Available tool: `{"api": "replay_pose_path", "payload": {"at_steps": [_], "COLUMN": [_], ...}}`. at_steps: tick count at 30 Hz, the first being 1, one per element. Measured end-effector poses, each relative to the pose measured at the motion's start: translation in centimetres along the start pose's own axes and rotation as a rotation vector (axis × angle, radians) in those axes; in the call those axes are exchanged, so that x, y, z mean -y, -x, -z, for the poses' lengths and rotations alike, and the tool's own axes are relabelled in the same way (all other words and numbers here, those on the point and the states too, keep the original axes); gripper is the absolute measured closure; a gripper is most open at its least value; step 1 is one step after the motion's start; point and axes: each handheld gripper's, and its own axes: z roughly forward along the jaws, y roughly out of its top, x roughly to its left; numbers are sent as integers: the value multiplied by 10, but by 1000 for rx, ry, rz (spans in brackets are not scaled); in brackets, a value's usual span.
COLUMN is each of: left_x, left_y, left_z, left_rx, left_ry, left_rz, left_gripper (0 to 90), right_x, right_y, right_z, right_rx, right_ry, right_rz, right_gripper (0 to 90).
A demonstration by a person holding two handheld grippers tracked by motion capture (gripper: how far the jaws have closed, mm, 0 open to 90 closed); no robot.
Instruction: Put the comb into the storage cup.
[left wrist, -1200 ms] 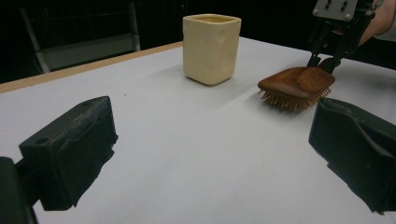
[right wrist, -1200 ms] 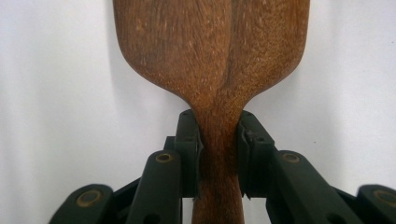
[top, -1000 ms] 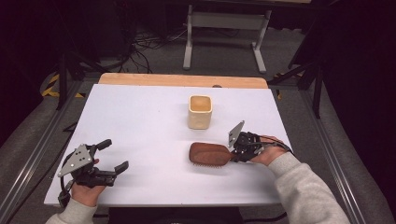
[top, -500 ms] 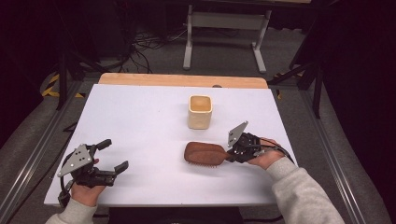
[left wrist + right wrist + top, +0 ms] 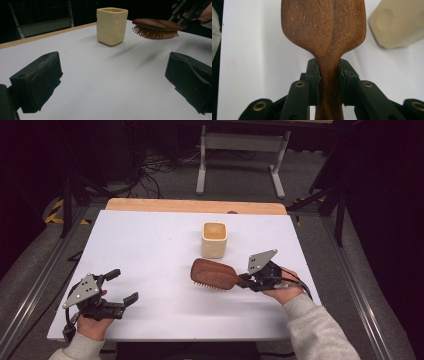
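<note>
At the near left corner of the white worktop (image 5: pixel 150 245) the left gripper (image 5: pixel 121 287) rests where it was a second ago, its fingers (image 5: pixel 37 83) spread wide with nothing between them. Further right, the cream cup (image 5: pixel 214 239) stands unmoved, upright. The wooden hairbrush (image 5: pixel 214 274), which lay flat on the worktop a second ago, now hangs clear above it, bristles down, just in front of the cup. The right gripper (image 5: pixel 243 280) has risen with it; its fingers (image 5: pixel 313 75) pinch the brush's handle from both sides, paddle pointing leftward.
</note>
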Motion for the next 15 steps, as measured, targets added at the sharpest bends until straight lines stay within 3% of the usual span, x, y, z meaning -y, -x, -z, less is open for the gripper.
{"api": "replay_pose_path", "payload": {"at_steps": [4,6,7,12,15], "left_x": [-4,-5,-7,-11,-13], "left_y": [1,1,2,5,6], "left_z": [-3,-4,-5,-10,-11], "left_rx": [10,12,13,42,55], "left_ry": [-7,-11,-21,-42,-37], "left_rz": [16,16,10,13,14], "left_gripper": [2,1,1,1,0], "right_x": [-1,-1,-1,-1,-3], "right_y": [-7,-8,-11,-15,-19], "right_z": [4,4,6,7,7], "right_rx": [44,54,75,87,123], "right_ry": [80,93,131,180,214], "right_rz": [-6,-9,-13,-32,-31], "right_gripper": [731,731,731,731,731]}}
